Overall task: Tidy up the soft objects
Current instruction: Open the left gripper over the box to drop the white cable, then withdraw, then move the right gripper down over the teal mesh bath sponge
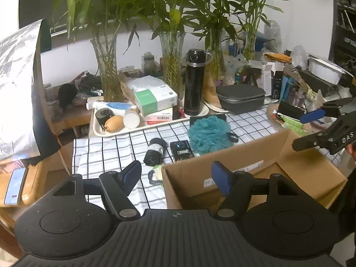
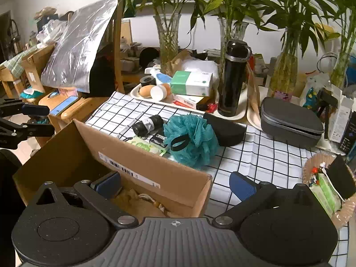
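The left gripper (image 1: 176, 174) hung with its jaws spread wide and empty over the near left corner of the cardboard box (image 1: 311, 178). The right gripper (image 2: 175, 183) was likewise parted, gripping nothing, straddling the box's right wall, with a tan cloth bundle (image 2: 135, 202) lying inside. The teal bath pouf (image 2: 191, 140) sat on the checked tablecloth (image 2: 255, 155) just behind the box, beside a black bag roll (image 2: 148, 122) and a black thermos (image 2: 232, 77).
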